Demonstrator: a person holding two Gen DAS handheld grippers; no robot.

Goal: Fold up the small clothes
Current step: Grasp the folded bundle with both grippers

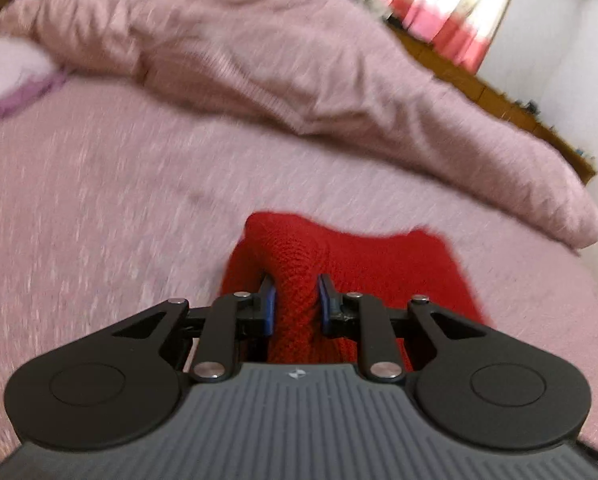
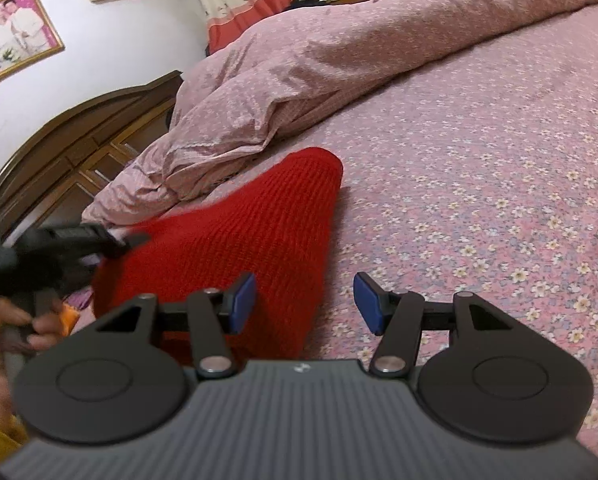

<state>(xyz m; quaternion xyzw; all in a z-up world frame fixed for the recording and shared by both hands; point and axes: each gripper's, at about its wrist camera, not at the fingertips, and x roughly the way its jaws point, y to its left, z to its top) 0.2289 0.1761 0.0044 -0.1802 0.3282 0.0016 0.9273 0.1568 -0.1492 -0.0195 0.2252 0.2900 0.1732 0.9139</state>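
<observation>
On the bed (image 2: 479, 168), the left hand-held gripper (image 1: 297, 300) pinched a red knit (image 2: 235, 240); the right hand-held gripper (image 2: 305, 302) hung wide apart, floral sheet beyond.

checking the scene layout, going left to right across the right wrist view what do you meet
framed photo → left gripper biting the edge of the red knit garment → right gripper, open, its left pad over the garment → flowered bedsheet.
</observation>
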